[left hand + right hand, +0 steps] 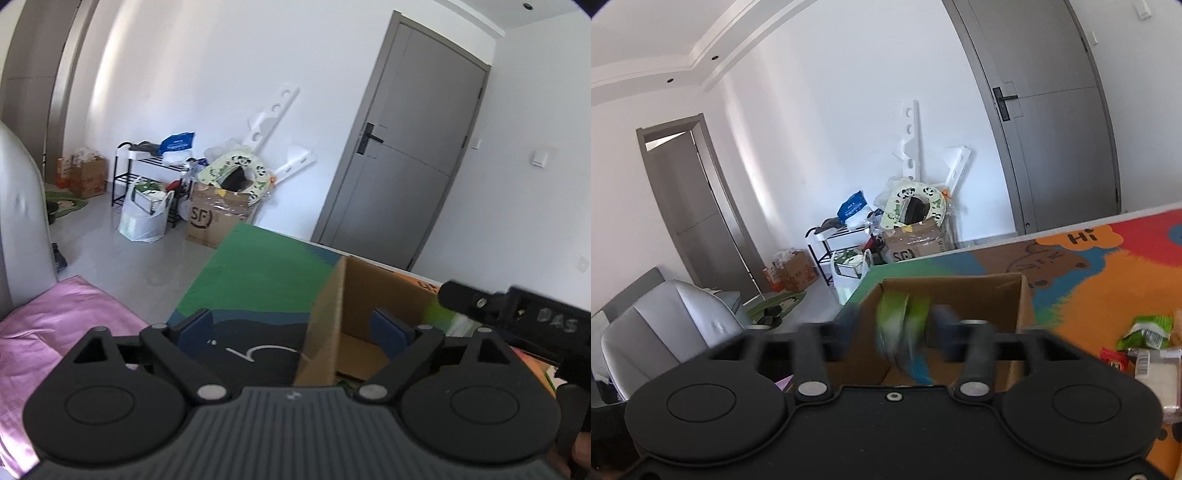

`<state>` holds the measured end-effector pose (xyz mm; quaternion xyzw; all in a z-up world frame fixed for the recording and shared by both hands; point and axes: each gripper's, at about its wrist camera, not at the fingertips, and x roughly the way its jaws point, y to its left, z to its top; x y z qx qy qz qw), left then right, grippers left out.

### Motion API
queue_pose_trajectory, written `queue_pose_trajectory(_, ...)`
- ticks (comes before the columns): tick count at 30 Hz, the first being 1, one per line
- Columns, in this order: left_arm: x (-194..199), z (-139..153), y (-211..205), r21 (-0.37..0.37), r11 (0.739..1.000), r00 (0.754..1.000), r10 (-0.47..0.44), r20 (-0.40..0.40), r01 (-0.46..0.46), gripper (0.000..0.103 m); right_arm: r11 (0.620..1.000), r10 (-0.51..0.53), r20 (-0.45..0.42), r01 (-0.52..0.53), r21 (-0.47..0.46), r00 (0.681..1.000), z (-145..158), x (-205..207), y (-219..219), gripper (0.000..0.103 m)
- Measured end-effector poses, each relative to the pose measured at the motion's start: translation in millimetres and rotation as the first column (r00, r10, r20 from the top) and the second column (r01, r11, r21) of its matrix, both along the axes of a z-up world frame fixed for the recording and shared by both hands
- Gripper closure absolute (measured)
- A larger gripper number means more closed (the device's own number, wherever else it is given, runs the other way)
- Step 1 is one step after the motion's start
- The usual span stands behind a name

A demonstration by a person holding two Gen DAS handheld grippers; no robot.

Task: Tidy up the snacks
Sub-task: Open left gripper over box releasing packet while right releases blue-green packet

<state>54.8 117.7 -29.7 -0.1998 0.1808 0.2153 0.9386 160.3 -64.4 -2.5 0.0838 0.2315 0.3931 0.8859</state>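
An open cardboard box [369, 288] [960, 295] stands on a colourful play mat [1108, 280]. My left gripper [291, 325] is open and straddles the box's left wall, with one blue pad inside and one outside. My right gripper [897, 325] is open above the box. A blurred green and blue snack packet [905, 332] hangs between its fingers, apart from both pads, at the box's mouth. One finger [458, 295] of the right gripper reaches in from the right in the left wrist view. More snacks lie on the mat at the right: a green packet [1145, 328], a red one [1112, 358] and a clear-wrapped one [1156, 373].
Pink bedding [55, 332] lies left of the mat. A grey padded seat [665, 332] stands further left. Boxes, bags and a black rack [147, 184] crowd the far wall beside a grey door [406, 147].
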Motion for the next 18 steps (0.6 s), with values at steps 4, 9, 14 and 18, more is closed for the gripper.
queue_pose_trajectory(4,1,1,0,-0.004,1.0,1.0,0.005,0.0,-0.005,0.006,0.999,-0.032,0.021,0.032,0.002,0.999,1,-5,-7,0.021)
queue_pose_trajectory(9,1,2,-6,-0.01,1.0,1.0,-0.009,0.002,0.009,0.005,0.997,-0.082,0.015,0.081,0.011,0.997,2,-7,-26,0.0)
queue_pose_trajectory(14,3,10,-17,0.012,1.0,1.0,-0.019,0.02,0.019,0.001,0.994,-0.108,0.001,0.108,0.026,0.994,1,-8,-50,0.0)
queue_pose_trajectory(18,4,16,-31,0.031,0.998,0.998,-0.047,0.03,0.046,0.001,0.991,-0.135,-0.019,0.136,0.011,0.991,-2,-9,-61,0.0)
